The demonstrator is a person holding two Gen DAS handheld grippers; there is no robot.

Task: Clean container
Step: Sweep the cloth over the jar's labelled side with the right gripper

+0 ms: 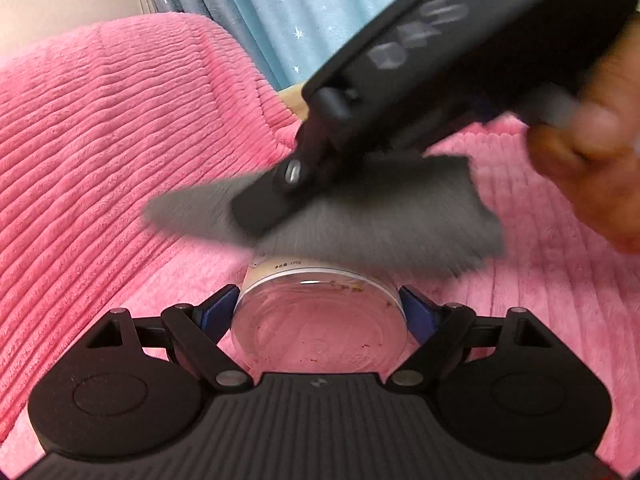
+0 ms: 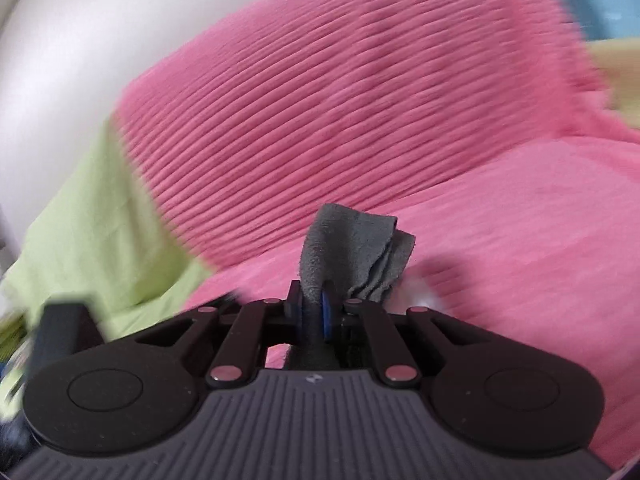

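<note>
Pink ribbed bedding (image 1: pixel 100 128) fills both views. My left gripper (image 1: pixel 320 312) clamps the clear container (image 1: pixel 320 320) at lower centre, base toward the camera, with brown specks inside. My right gripper (image 2: pixel 316 308) pinches the grey cloth (image 2: pixel 352 248), which covers the container's far end.

The container (image 1: pixel 320 320) in my left tongs (image 1: pixel 320 308) looks like clear, glossy plastic with a smooth white band at its rim. The grey cloth (image 2: pixel 352 256) in my right tongs (image 2: pixel 316 312) is soft, matt and napped. My tongs are matt black plastic with ribbed housings and small metal pins. The pink blanket (image 1: pixel 120 140) is plush, ribbed fabric.
</note>
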